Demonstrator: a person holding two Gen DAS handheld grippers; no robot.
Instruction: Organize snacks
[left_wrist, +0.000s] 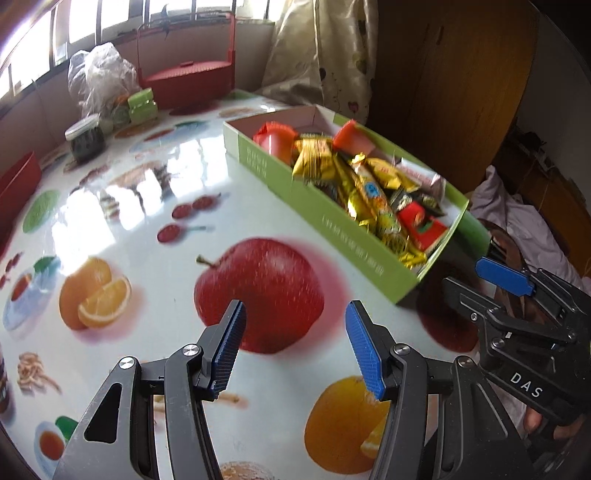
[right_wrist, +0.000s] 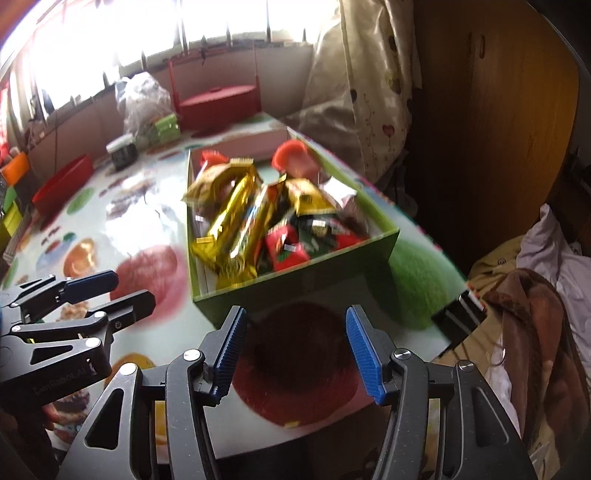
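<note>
The green box (right_wrist: 295, 291) of snacks (right_wrist: 255, 218) lies on the worktop (left_wrist: 155, 206), long axis running away, just beyond the right tool (right_wrist: 293, 350); the left tool (left_wrist: 295, 347) sits further left. Both gape empty.

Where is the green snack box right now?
The green snack box sits on the fruit-print table near its right edge, just beyond the open right gripper; the left wrist view shows it upper right.
</note>
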